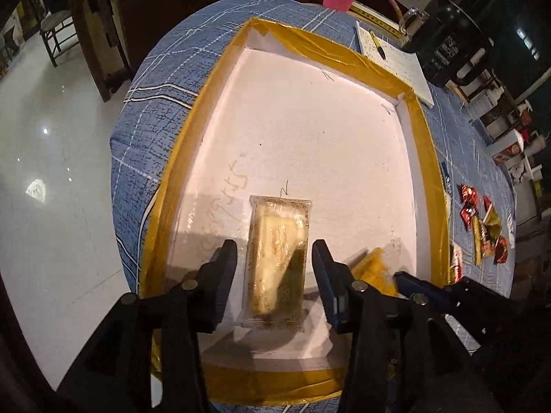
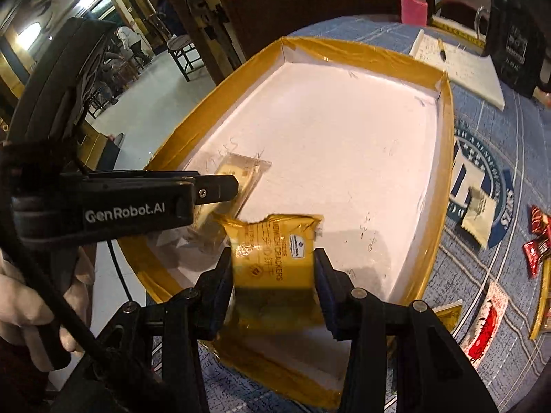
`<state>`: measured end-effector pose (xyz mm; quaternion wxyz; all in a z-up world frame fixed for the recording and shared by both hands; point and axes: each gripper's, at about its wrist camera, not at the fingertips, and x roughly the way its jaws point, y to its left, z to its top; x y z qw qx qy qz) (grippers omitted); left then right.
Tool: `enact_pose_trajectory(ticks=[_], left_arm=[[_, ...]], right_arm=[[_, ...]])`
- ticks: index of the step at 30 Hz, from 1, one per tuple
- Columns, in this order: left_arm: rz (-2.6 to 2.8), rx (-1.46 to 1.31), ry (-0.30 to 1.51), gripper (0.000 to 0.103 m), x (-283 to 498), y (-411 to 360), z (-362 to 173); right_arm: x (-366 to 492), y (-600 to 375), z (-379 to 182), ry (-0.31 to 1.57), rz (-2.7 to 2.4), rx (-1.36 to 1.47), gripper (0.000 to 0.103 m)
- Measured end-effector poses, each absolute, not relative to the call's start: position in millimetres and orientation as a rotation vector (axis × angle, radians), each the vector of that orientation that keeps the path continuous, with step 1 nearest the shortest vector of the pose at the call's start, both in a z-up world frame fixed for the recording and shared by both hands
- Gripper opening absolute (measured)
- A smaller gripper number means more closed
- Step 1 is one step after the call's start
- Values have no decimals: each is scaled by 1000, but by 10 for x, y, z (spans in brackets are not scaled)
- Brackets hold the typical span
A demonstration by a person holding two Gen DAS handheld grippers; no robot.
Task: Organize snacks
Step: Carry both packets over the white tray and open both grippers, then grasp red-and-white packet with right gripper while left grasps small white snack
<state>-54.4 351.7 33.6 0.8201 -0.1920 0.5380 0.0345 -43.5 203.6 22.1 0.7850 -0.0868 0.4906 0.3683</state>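
A clear-wrapped cracker pack (image 1: 277, 258) lies flat on the white floor of a shallow tray with yellow-taped rim (image 1: 425, 158). My left gripper (image 1: 275, 258) hovers over it, open, a finger on each side, not touching. My right gripper (image 2: 273, 268) is shut on a yellow sandwich-cracker packet (image 2: 272, 261), held above the tray's near edge (image 2: 444, 158). The left gripper (image 2: 220, 189) shows from the side in the right wrist view, over the clear pack (image 2: 242, 172). The yellow packet (image 1: 373, 268) and right fingers (image 1: 413, 284) show at the left view's lower right.
Red and gold snack packets (image 1: 482, 227) lie on the blue cloth right of the tray, with more in the right wrist view (image 2: 535, 241) and a pale sachet (image 2: 478, 216). A notepad with pen (image 2: 458, 65), a pink-sleeved bottle (image 2: 413, 3) and a black appliance (image 1: 444, 38) stand at the back.
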Motion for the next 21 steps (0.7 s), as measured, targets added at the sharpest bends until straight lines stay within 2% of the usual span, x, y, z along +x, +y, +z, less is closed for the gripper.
enact_pose_trajectory(ticks=[5,9,13,21], left_arm=[[83,-505,1093,49,-618,3605,491],[108,-538,1036,55,-663,3563,686],[94,-528,1007,62,-684,3352,829],[20,-476,1021,65,-643,2802,911]], right_arm=[[-461,1952,321,1019,810,-171,46],[-481,1735,491,971,792,-131,46],[-447,1260,599,946,720,-39,46],[-275,40,484,986,470,179,46]])
